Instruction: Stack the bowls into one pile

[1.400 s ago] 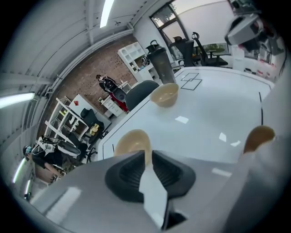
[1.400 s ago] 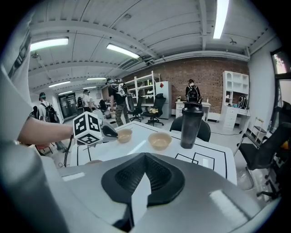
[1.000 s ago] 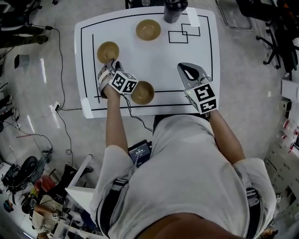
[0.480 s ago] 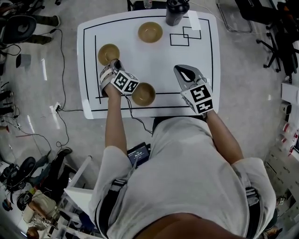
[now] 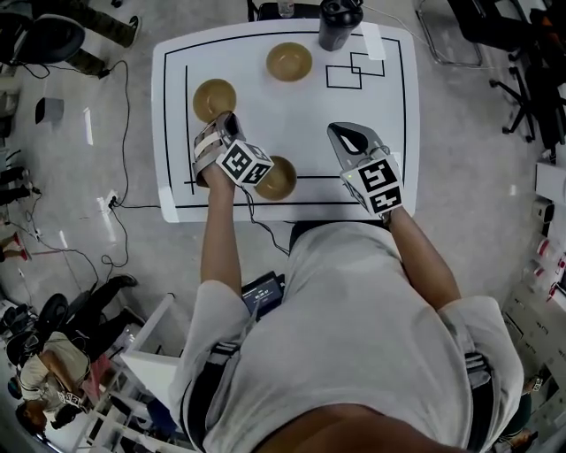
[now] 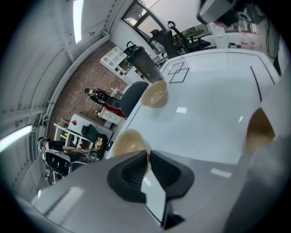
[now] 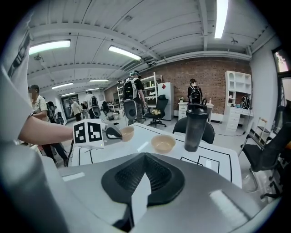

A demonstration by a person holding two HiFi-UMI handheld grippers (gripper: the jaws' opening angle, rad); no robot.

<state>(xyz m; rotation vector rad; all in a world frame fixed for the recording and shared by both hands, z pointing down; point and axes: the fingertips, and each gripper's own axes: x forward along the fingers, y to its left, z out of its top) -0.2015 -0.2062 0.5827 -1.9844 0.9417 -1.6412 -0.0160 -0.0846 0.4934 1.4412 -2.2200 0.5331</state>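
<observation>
As both grippers hang over the near half of the worktop (image 5: pixel 292 119), three bowls sit apart on it, unstacked. All three are round, tan and smooth, and they look alike. Each stands upright with its mouth up; being round, none has a long axis.

- Left bowl (image 5: pixel 215 99): by the worktop's left edge, toward the far left corner.
- Far bowl (image 5: pixel 289 61): close to the far edge, about mid-width. A dark shaker bottle (image 5: pixel 340 22) stands to its right at that edge.
- Near bowl (image 5: pixel 279 180): by the near edge, left of centre, partly covered by the left gripper's marker cube.
- Left gripper (image 5: pixel 226 119): jaws drawn in to a narrow slit with nothing between them. The tips point at the left bowl, right beside its rim; I cannot tell whether they touch it.
- Right gripper (image 5: pixel 339 131): jaws closed together and empty, over the near right part of the worktop, well apart from every bowl.
</observation>
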